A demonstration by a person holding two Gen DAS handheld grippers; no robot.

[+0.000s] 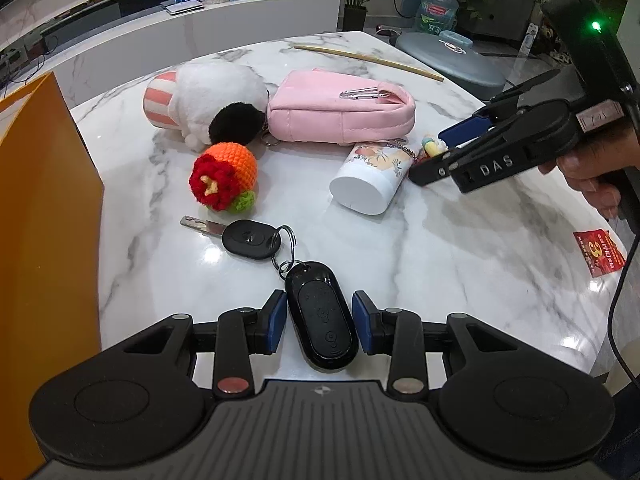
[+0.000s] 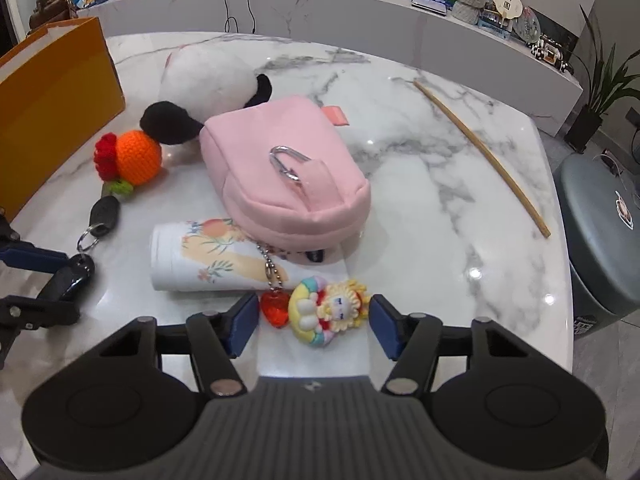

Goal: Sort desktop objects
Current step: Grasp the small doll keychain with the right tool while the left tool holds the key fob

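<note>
A black key fob [image 1: 322,320] lies on the marble table [image 1: 460,248], ringed to a black car key [image 1: 252,240]. My left gripper [image 1: 320,322] has its blue pads against both sides of the fob; it also shows at the left edge of the right wrist view as the left gripper [image 2: 44,284]. A small doll charm [image 2: 328,312] with a red heart [image 2: 274,308] on a ball chain sits between the pads of my right gripper [image 2: 314,322]. Thin gaps show on both sides, so it is open. A hand holds that right gripper [image 1: 434,152] beside the white floral cylinder [image 1: 368,184].
A pink pouch [image 2: 288,184], a white and black plush [image 1: 208,96] and an orange crochet toy [image 1: 226,176] lie mid-table. An orange bag [image 1: 40,240] stands at the left. A bamboo stick [image 2: 484,156] lies far right, a red card [image 1: 598,254] near the edge, a grey stool [image 2: 600,240] beyond.
</note>
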